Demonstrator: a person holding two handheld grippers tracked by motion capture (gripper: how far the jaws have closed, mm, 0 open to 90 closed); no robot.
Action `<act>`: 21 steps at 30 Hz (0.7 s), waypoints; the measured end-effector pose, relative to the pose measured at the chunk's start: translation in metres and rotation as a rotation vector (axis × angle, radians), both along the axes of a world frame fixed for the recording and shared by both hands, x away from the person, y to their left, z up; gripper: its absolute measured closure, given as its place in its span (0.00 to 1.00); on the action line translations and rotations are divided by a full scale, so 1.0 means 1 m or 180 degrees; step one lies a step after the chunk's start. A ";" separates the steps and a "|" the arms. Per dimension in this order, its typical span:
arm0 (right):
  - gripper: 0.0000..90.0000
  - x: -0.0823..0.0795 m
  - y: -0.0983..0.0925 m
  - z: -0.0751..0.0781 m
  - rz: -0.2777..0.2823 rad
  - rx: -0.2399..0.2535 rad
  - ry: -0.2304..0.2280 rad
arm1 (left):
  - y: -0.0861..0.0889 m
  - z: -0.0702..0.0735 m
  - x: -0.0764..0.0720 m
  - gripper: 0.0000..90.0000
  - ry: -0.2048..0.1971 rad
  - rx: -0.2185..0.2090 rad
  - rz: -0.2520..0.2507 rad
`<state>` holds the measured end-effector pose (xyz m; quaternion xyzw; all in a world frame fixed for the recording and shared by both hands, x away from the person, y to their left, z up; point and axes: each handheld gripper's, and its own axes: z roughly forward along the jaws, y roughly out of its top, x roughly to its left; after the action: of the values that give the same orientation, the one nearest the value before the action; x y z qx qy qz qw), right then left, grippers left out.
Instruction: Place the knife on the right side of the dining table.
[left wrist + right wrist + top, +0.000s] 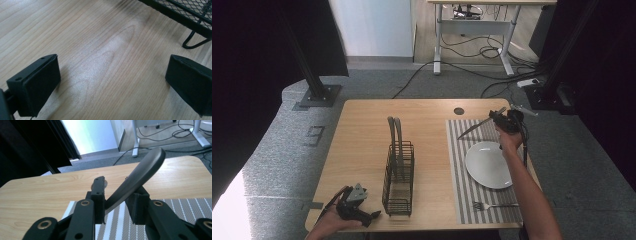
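Over striped placemat (462, 170), right claw (117, 202) slack around knife (140, 175); left claw (112, 82) released above table (100, 50).

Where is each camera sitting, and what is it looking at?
High view: above the person's side, looking down on the table, both forearms and tools.
Left gripper view: rides the left tool, looking along its open jaws at bare wood and the basket.
Right gripper view: rides the right tool, looking across the table; a knife sits between its jaws.
Shared: high and left views both show the basket.
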<state>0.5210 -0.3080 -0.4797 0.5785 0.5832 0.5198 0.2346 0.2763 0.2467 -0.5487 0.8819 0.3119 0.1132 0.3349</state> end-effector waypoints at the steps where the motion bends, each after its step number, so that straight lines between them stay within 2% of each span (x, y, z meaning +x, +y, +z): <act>1: 0.77 0.000 -0.002 -0.001 -0.0004 -0.0003 0.0021 | 0.000 0.000 0.000 0.00 0.0000 0.0000 0.0000; 16: 0.71 0.000 -0.013 -0.014 -0.0059 0.0017 0.0156 | 0.000 0.000 0.000 0.00 0.0000 0.0000 0.0000; 21: 0.69 0.002 -0.018 -0.020 -0.0079 0.0058 0.0260 | 0.000 0.000 0.000 0.00 0.0000 -0.0001 0.0001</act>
<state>0.5231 -0.3259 -0.4995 0.6086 0.5803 0.4981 0.2118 0.2763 0.2467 -0.5487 0.8818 0.3120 0.1132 0.3350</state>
